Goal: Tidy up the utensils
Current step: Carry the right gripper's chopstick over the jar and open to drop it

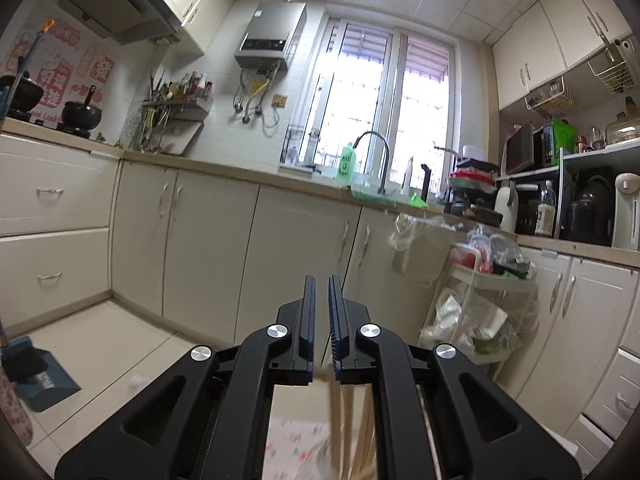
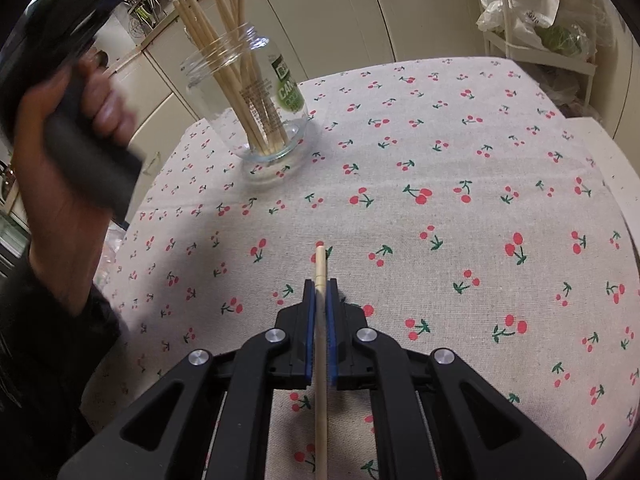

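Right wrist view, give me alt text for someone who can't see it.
The right gripper is shut on a single wooden chopstick above a cherry-print tablecloth. Ahead to the left, a clear glass jar stands upright on the cloth holding a bundle of chopsticks. At far left, the person's left hand grips the other tool's blurred handle.

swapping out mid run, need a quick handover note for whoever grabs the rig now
Right gripper: shut on one wooden chopstick, held over the cherry-print tablecloth.
Left gripper: raised, pointing at the kitchen cabinets, jaws nearly shut, nothing clearly between them.
Glass jar: upright on the cloth at far left, already holding several chopsticks.
Left to do: drop the held chopstick into the jar. No other loose chopsticks visible on the cloth.
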Demonstrator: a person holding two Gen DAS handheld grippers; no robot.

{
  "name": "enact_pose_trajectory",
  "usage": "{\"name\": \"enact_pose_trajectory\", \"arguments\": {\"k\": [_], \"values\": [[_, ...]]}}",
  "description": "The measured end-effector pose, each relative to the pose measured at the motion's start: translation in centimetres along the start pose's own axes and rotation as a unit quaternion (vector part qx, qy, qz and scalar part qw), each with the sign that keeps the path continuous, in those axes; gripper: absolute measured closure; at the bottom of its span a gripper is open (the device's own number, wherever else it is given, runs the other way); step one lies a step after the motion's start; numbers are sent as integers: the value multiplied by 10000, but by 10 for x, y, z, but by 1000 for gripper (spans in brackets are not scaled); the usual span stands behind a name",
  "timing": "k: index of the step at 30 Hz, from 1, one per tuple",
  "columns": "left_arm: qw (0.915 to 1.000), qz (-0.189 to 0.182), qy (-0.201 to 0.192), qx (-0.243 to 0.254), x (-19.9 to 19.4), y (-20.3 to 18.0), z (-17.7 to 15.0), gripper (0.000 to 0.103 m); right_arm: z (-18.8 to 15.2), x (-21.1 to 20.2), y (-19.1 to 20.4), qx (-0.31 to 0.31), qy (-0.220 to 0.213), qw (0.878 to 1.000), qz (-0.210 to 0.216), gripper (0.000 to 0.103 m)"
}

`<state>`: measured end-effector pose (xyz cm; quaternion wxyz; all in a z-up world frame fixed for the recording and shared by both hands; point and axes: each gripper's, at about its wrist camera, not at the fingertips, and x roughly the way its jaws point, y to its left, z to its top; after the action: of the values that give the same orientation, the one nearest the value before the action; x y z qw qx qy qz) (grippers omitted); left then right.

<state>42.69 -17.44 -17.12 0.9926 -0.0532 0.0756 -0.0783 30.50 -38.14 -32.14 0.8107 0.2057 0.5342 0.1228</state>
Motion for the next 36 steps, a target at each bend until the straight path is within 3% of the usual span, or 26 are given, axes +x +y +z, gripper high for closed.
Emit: {"name": "enact_pose_trajectory", "arguments": {"k": [1,3,5,13,15,17,20,21,23,26,28,31,36], "values": [[10000,7,82,40,-9,3,-3,90,0,0,-1,20,16,10000,36,97],[9997,50,246,44,-25,11,-11,68,0,0,0,-26,20,10000,17,97],[9984,122,552,-30,-43,24,-25,58,1,1,3,-155,10,9999,-75,97],[9839,341,1737,-236,-77,64,-80,44,8,10,25,-828,96,9942,-675,97],[9815,344,1856,-333,-81,69,-89,37,7,10,27,-907,95,9927,-784,97],[9802,346,1886,-486,-84,76,-91,34,9,5,27,-708,25,9955,-630,97],[9809,385,1798,-637,-88,83,-94,27,21,-23,34,-356,-508,9980,-119,97],[9801,401,1823,-670,-86,84,-95,26,32,-43,44,-312,-975,9946,187,97],[9776,400,1919,-769,-80,87,-96,26,47,-65,59,-381,-1583,9858,408,97],[9757,415,1967,-872,-78,91,-98,25,81,-100,83,-405,-2805,9554,827,97],[9751,417,1984,-898,-76,91,-97,25,102,-108,93,-383,-3350,9364,967,97],[9749,393,2000,-894,-75,91,-98,25,136,-103,107,-453,-3873,9165,895,97],[9728,335,2082,-957,-70,92,-101,25,173,-80,118,-439,-4280,9009,581,97]]}}
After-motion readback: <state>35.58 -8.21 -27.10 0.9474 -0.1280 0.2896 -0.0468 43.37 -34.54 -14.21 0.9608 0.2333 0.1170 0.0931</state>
